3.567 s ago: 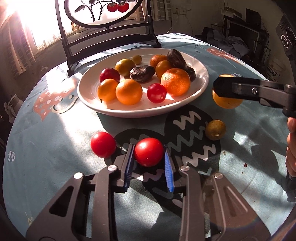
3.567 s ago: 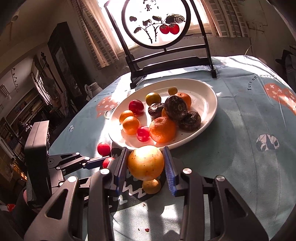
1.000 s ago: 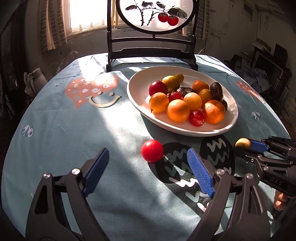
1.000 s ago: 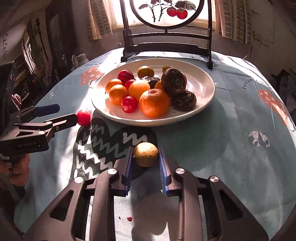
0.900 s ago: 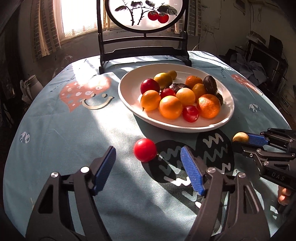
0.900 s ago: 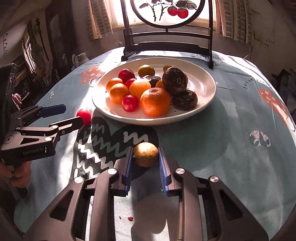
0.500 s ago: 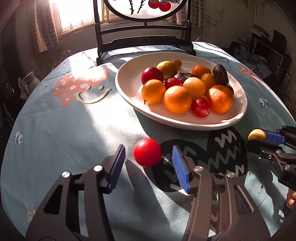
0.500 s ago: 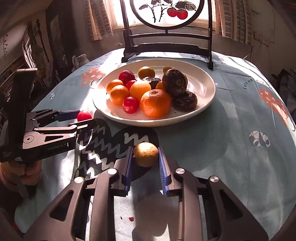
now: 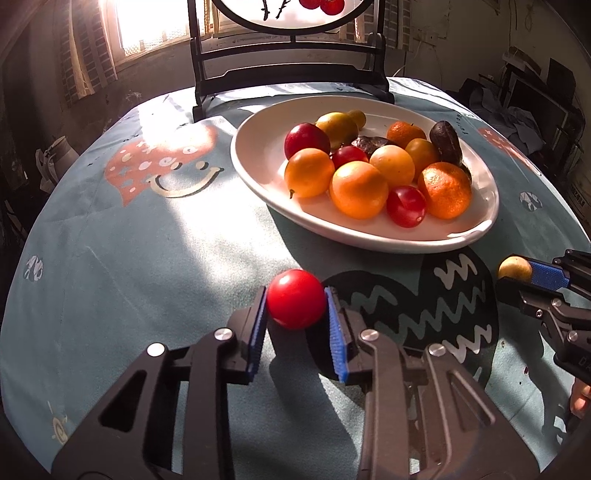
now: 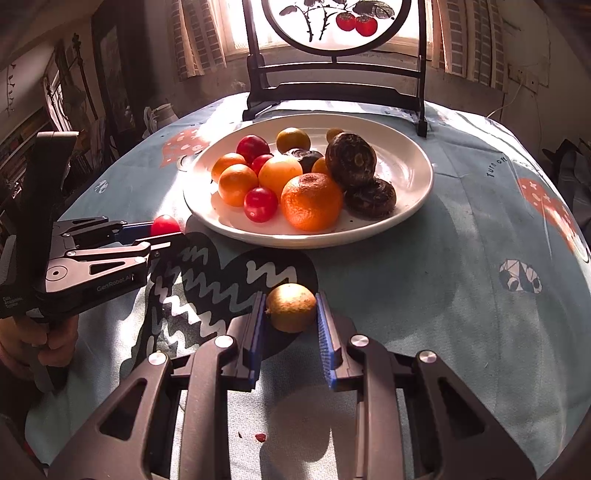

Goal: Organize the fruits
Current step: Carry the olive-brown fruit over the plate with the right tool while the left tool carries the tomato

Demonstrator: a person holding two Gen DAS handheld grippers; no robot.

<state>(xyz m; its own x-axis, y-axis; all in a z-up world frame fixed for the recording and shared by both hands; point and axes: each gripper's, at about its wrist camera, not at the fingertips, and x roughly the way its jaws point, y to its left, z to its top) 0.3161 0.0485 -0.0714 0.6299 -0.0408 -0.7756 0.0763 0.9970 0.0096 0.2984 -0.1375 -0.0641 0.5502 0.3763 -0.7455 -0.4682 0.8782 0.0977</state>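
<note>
My left gripper [image 9: 296,308] sits at the lower centre of the left wrist view; its jaws have just been closing and now clench the red tomato [image 9: 296,298], blue pads touching both sides of it, the fruit resting on the surface [image 9: 147,258] just below the white plate [image 9: 266,166]; in the right wrist view the same tomato [image 10: 165,224] peeks out at the middle left, pinched at the tip of that gripper [image 10: 157,234], with a hand [image 10: 40,339] wrapped round the handle at the lower left edge; my right gripper [image 10: 290,314] fills the bottom centre of its own view, jaws clenched on a small yellow-brown fruit [image 10: 290,308] that lies on the dark zigzag patch of the teal cloth, near the plate's [image 10: 413,173] front rim but apart from it; from the left wrist view that fruit [image 9: 514,267] shows at the right edge, gripped between the blue pads of the right gripper [image 9: 524,275]; the plate, upper centre in both views, holds oranges, smaller red fruits, yellowish ones and dark wrinkled ones heaped together; a dark wooden stand with a round painted panel [image 10: 338,22] rises behind the plate at the top of the frame, sunlit from the window
</note>
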